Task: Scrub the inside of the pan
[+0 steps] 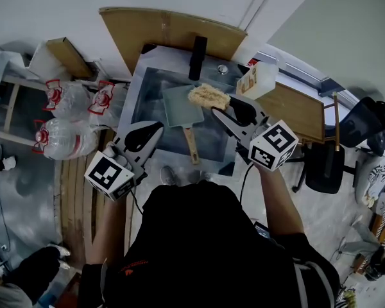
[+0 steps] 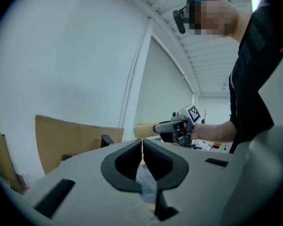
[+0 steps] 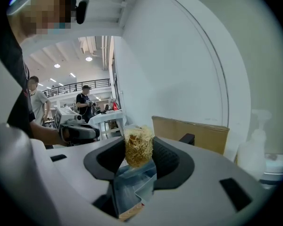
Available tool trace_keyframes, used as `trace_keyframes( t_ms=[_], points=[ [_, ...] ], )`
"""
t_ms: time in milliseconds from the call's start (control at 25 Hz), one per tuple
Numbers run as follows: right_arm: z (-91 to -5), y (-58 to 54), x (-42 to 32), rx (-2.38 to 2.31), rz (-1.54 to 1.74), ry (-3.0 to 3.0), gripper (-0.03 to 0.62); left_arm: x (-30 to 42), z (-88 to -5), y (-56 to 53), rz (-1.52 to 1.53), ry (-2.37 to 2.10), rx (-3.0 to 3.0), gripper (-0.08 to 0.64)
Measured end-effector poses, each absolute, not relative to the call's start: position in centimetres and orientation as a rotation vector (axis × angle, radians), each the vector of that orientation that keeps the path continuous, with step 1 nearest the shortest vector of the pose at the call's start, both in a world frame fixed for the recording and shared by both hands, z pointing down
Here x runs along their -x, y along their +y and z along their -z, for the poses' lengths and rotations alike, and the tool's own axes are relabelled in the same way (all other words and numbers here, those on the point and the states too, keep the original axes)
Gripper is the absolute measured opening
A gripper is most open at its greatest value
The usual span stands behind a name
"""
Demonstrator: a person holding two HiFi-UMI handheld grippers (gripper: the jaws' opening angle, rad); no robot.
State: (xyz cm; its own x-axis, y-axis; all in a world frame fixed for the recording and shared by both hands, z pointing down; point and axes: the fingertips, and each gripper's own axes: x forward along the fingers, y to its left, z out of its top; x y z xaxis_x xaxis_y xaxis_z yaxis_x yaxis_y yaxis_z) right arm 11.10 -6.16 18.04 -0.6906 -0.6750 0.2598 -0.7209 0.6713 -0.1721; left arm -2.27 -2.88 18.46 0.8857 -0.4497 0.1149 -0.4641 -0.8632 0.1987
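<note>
Your right gripper (image 1: 219,111) pinched the soft, springy scrubber (image 1: 208,96); your left gripper (image 1: 153,130) was closed, empty. The rigid pan (image 1: 179,106) looked best steadied by its wooden handle (image 1: 192,145).

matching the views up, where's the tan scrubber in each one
Head view: scrubber centre, at the pan's far corner, in the right gripper's jaws.
Left gripper view: scrubber centre, just above the closed jaws.
Right gripper view: scrubber centre, clamped between the jaws.
Shared landmark: the leaning cardboard sheet.
</note>
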Motion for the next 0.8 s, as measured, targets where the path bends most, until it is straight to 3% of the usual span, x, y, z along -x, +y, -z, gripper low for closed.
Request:
trace_keyframes(
  t_ms=[800],
  points=[
    [-17.25, -5.91, -11.12, -1.121, -0.4, -2.728, 0.179, 1.62, -17.71, -3.33, -0.088, -0.7, -2.828, 0.026]
  ],
)
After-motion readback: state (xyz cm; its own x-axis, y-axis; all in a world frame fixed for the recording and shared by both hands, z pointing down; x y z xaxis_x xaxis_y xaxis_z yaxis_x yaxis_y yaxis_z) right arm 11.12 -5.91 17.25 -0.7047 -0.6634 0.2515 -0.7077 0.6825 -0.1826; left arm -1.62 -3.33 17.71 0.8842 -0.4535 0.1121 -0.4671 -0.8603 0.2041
